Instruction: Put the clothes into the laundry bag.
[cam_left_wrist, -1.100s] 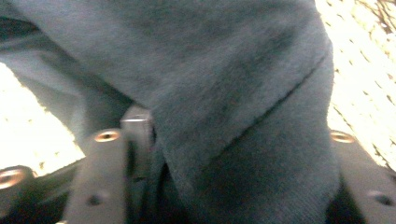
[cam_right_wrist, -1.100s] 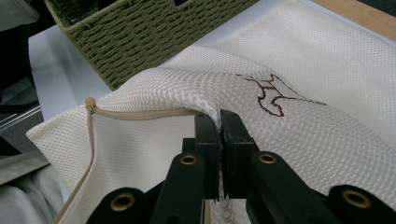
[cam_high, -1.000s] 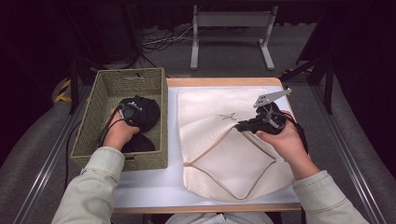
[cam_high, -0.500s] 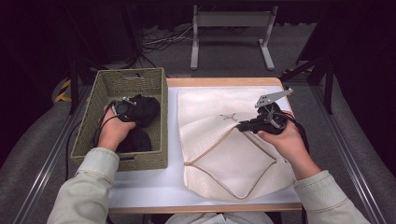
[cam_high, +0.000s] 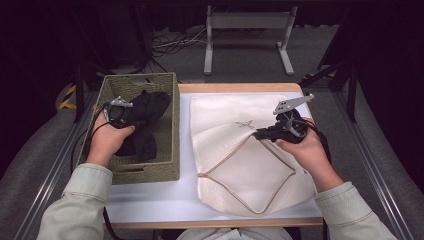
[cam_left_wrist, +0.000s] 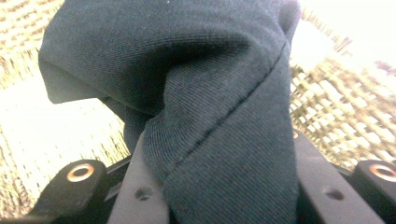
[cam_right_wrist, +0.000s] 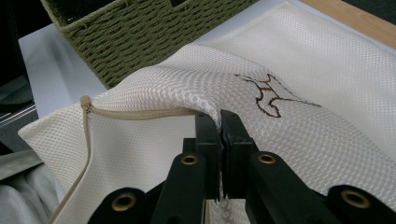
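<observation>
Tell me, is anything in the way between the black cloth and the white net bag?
Yes, a little. The black cloth, pinched in the left gripper, hangs inside the woven basket, so the basket's right wall stands between it and the mesh bag. The right gripper is pinching the bag's edge up.

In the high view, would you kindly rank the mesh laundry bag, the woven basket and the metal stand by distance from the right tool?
1. Mesh laundry bag: its upper flap is pinched in the right tool.
2. Woven basket: to the left of the bag, at the table's left edge.
3. Metal stand: on the floor beyond the table's far edge.
</observation>
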